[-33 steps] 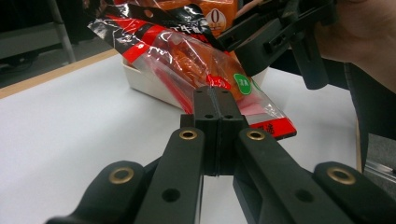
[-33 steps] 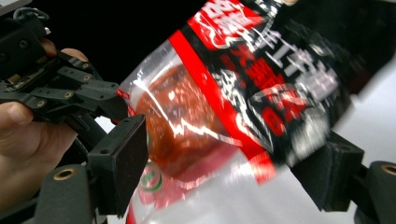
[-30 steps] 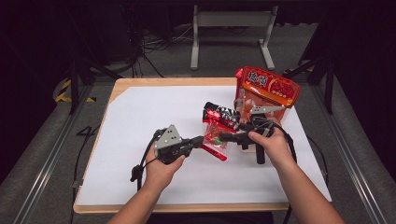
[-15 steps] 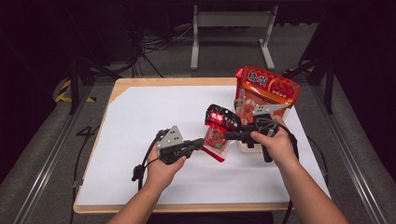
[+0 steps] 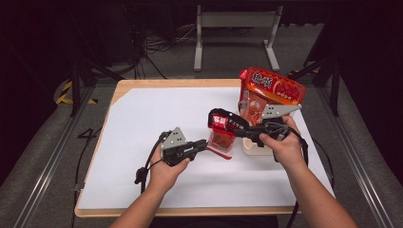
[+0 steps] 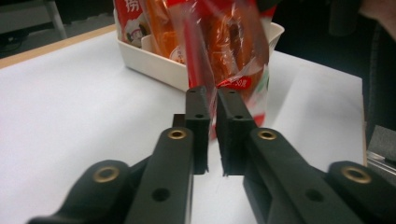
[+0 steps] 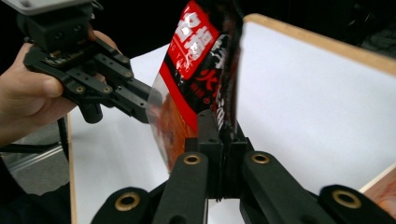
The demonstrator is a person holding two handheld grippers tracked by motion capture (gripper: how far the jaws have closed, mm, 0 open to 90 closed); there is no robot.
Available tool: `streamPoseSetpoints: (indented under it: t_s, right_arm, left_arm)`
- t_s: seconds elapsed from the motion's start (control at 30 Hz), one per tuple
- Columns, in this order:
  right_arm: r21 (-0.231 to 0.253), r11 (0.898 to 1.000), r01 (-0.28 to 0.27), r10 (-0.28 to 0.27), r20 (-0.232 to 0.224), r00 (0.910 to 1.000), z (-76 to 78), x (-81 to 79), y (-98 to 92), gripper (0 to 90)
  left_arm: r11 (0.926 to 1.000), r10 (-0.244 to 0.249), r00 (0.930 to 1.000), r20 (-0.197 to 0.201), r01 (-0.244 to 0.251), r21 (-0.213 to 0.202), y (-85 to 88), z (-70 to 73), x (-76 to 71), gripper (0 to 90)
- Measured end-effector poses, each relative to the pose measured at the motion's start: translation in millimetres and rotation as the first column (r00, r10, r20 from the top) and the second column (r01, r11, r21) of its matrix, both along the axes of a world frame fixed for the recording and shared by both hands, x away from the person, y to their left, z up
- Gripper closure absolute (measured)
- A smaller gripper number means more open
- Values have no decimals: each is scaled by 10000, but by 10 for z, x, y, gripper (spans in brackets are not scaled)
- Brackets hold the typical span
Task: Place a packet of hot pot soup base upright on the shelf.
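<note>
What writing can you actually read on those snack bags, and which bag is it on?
"30": white digits on a red patch low on the small snack packet, seen in the left gripper view.
Small snack packet, top panel: large white Chinese characters, cut off and tilted in the right gripper view; not readable with confidence.
Big orange bag in the white bin: white Chinese characters, too blurred to read.

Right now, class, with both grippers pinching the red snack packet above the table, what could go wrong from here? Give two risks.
1. The red and black clear-windowed snack packet is held only by thin edges: the right gripper on one, the left gripper on the bottom seal. Pulling apart could tear the film or slip a grip.
2. The cream plastic tub holding a large red snack bag stands close behind; a swing could tip it.
</note>
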State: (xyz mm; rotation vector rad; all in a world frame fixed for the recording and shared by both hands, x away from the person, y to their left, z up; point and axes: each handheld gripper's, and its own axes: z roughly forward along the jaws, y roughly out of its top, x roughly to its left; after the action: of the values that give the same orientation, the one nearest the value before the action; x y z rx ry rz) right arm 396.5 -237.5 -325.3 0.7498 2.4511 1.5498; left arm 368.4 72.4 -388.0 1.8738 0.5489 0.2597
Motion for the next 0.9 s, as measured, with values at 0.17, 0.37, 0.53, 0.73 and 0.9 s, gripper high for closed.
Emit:
streamPoseSetpoints:
  t_s: [0.17, 0.37, 0.53, 0.73, 0.9]
  right_arm:
    - [-200, 9997, -156, 173, 851, 9962, 138, -70, -31, 898]
    - [-609, 9981, -77, 167, 1487, 9887, 265, -88, -107, 898]
    - [-839, 9964, 109, 39, 1742, 9847, 359, -86, -207, 897]
    - [-1066, 9939, 286, -88, 1817, 9833, 437, -74, -349, 897]
    - [-1436, 9888, 412, -119, 1990, 9799, 502, -65, -466, 896]
  left_arm:
    - [9997, 118, 9998, -142, -121, -189, 20, -4, 15, 755]
    - [9997, 191, 9998, -72, -192, -175, 39, 4, 19, 708]
    - [9988, 453, 9990, -25, -454, -208, 83, 19, 20, 646]
    - [9969, 772, 9970, 28, -772, -130, 170, 50, 12, 533]
    - [9947, 1025, 9947, 47, -1025, -65, 264, 64, 17, 458]
